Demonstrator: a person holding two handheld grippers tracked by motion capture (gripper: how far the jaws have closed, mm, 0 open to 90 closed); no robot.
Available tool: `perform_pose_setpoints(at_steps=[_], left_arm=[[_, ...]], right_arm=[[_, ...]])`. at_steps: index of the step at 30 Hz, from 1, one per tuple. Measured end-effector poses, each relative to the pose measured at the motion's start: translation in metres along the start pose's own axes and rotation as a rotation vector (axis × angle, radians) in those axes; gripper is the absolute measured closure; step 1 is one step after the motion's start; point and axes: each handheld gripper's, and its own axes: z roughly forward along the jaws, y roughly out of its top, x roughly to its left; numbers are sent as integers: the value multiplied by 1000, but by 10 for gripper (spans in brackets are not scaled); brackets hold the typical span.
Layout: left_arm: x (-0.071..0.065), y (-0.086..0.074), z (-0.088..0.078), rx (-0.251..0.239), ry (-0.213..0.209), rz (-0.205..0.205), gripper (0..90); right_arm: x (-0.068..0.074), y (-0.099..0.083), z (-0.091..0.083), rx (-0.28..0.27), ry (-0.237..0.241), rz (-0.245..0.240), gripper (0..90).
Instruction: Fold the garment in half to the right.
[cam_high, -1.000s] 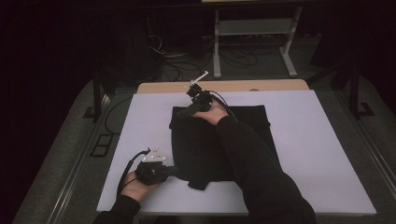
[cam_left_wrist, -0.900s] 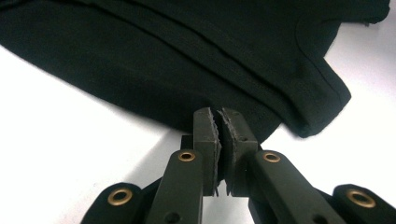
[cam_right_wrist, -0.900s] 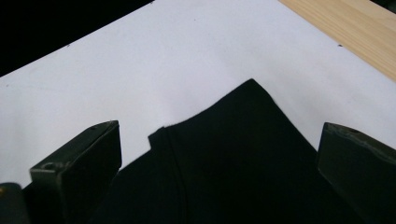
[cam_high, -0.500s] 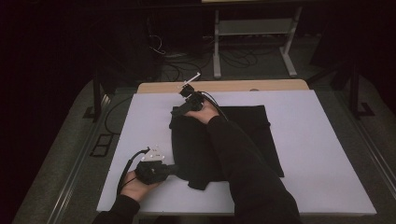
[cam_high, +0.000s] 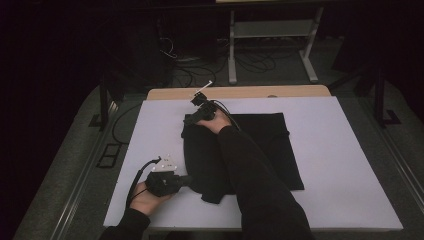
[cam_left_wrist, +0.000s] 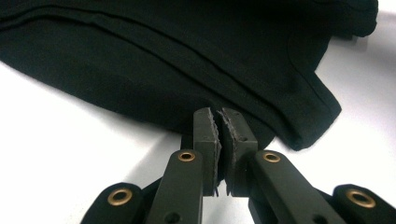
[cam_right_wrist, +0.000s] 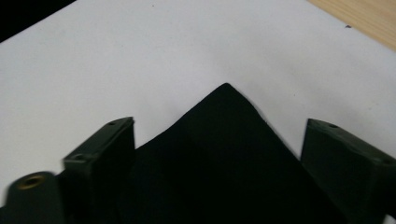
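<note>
Two grippers are working one black garment (cam_high: 250, 150), which is lying spread over the middle of the white sheet (cam_high: 350, 165) covering the desk, reaching from near the far edge almost to the near edge. Compared with a second ago, the right gripper (cam_high: 192, 120) is sitting lower and further toward the garment's far-left corner, and its jaws have just been closing a little from their widest. In the right gripper view they are still standing well apart, one on either side of the pointed cloth corner (cam_right_wrist: 226, 140), with the pads not yet pressing on it. The left gripper (cam_high: 187, 180) is staying where it was near the desk's near-left corner, its jaws pinched almost completely together; in the left gripper view the pads (cam_left_wrist: 208, 133) are meeting right at the garment's near-left hem (cam_left_wrist: 261, 126), so it is most likely holding a thin fold of that edge, though the cloth between them is hard to make out. Judging from this, the right side is just beginning its grasp, and once both left-hand corners are being held the person will probably be folding or lifting that side.
</note>
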Motion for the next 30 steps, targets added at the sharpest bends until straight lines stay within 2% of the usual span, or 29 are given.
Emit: perform_pose_setpoints(at_steps=[2,13,20,25,30], left_arm=[[0,0,0,-5,-3,-2,837],[-1,3,1,-5,-6,6,837],[-1,4,2,-10,-8,5,837],[-2,5,3,-9,-8,9,837],[-1,5,4,-9,-6,9,837]], right_arm=[[0,0,1,-8,5,-3,166],[0,-1,8,-14,-31,12,449],[3,-1,8,-9,-47,-10,652],[6,-2,9,-4,-54,-8,842],[7,-2,6,12,-49,-2,881]])
